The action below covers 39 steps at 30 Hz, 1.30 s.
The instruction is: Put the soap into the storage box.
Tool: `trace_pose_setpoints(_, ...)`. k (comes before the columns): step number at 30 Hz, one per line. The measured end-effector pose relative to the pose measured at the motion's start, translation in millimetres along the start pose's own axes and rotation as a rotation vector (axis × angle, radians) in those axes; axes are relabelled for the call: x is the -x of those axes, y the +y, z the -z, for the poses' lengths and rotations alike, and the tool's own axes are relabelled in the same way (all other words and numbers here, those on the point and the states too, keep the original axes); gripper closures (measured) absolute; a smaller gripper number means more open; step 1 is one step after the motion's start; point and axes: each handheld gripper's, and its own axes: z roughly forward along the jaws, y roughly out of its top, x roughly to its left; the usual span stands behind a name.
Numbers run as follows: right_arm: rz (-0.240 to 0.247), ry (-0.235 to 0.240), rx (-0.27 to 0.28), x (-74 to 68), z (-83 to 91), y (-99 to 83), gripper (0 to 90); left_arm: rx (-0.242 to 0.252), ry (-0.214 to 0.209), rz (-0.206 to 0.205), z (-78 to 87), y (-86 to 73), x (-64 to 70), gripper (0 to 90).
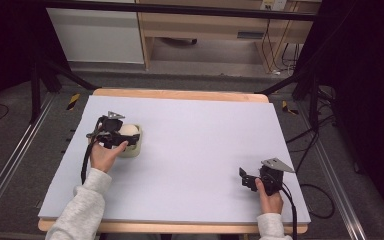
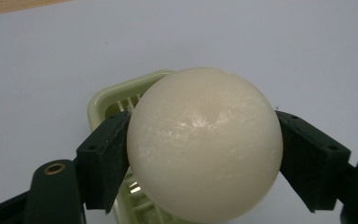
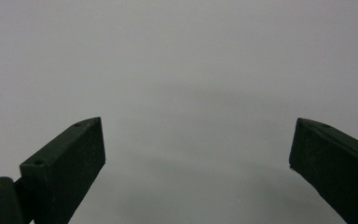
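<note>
My left gripper [image 2: 204,156] has its jaws clamped on the cream ball [image 2: 204,145], held just above the pale green slatted basket [image 2: 103,100] on the table's [image 1: 200,140] left side; I can't tell if they touch. My right gripper [image 3: 198,163] rests well apart, jaws wide

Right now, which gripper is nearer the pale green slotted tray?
Left. The left gripper is shut on the cream ball directly over the pale green slotted tray. The right gripper sits open and empty, far across the table near its front right corner.
</note>
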Motion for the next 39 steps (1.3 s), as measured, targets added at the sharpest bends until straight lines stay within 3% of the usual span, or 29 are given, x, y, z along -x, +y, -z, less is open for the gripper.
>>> trace_pose_setpoints(21, 0.0, 0.001, -0.001, 0.0, -0.1, 0.0, 3.8, -0.044, 0.024, 0.009, -18.3, -7.3, -13.0, 23.0)
trace_pose_setpoints(39, 0.001, -0.001, -0.001, -0.1, -0.1, 0.0, 3.8, -0.069, 0.02, 0.009, -27.2, -13.8, -12.6, 22.9)
